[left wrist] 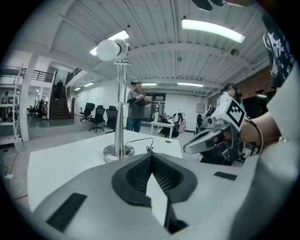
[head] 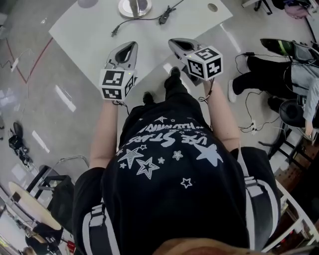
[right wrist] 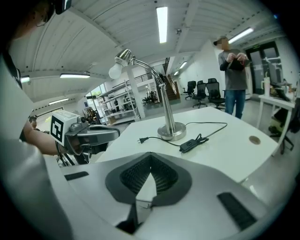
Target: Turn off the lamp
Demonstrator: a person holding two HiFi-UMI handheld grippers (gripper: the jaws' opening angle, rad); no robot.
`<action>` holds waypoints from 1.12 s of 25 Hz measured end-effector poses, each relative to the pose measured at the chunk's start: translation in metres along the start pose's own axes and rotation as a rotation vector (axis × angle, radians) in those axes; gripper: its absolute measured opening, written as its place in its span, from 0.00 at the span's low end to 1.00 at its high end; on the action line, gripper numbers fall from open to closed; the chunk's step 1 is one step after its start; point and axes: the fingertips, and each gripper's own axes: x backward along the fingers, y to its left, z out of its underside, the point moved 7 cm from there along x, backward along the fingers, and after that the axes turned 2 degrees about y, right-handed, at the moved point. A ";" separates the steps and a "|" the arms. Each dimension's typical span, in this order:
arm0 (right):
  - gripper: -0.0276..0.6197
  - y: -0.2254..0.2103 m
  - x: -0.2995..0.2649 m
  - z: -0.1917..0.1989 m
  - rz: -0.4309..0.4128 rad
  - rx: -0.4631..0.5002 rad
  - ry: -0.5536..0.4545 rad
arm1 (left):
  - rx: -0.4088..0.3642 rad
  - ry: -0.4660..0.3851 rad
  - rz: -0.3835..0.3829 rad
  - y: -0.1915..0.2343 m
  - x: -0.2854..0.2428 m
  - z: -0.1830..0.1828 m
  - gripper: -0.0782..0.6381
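Observation:
A chrome desk lamp stands on the white table (head: 89, 45); its round base (head: 134, 7) (left wrist: 118, 151) (right wrist: 171, 131) is at the table's far side, and its white bulb (left wrist: 108, 50) (right wrist: 115, 71) hangs from the bent neck. Its black cord with an inline switch (head: 164, 18) (right wrist: 189, 146) lies beside the base, and the plug (head: 113, 33) (right wrist: 142, 139) rests loose on the tabletop. My left gripper (head: 132, 46) (left wrist: 151, 155) and right gripper (head: 173, 42) (right wrist: 150, 154) hover side by side over the table's near edge, both shut and empty, well short of the lamp.
A person stands beyond the table (left wrist: 136, 105) (right wrist: 233, 70). Another person sits at the right (head: 299, 74), with cables on the floor (head: 251, 127). A round cable hole (head: 213, 7) (right wrist: 254, 139) is in the tabletop. Office chairs (left wrist: 97, 117) stand further back.

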 end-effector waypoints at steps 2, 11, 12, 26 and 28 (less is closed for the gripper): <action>0.05 0.000 0.009 -0.006 0.029 -0.015 -0.006 | 0.001 -0.008 0.014 0.004 -0.002 -0.010 0.12; 0.05 -0.017 0.040 -0.012 0.077 -0.035 -0.007 | 0.029 -0.037 0.046 -0.011 -0.026 -0.033 0.12; 0.05 -0.018 0.040 -0.012 0.076 -0.034 -0.009 | 0.029 -0.037 0.049 -0.013 -0.028 -0.033 0.12; 0.05 -0.002 0.130 0.024 0.032 -0.026 -0.106 | -0.033 -0.083 0.011 -0.120 0.007 -0.053 0.12; 0.05 0.002 0.141 0.029 0.025 -0.018 -0.116 | -0.041 -0.088 0.003 -0.133 0.014 -0.053 0.12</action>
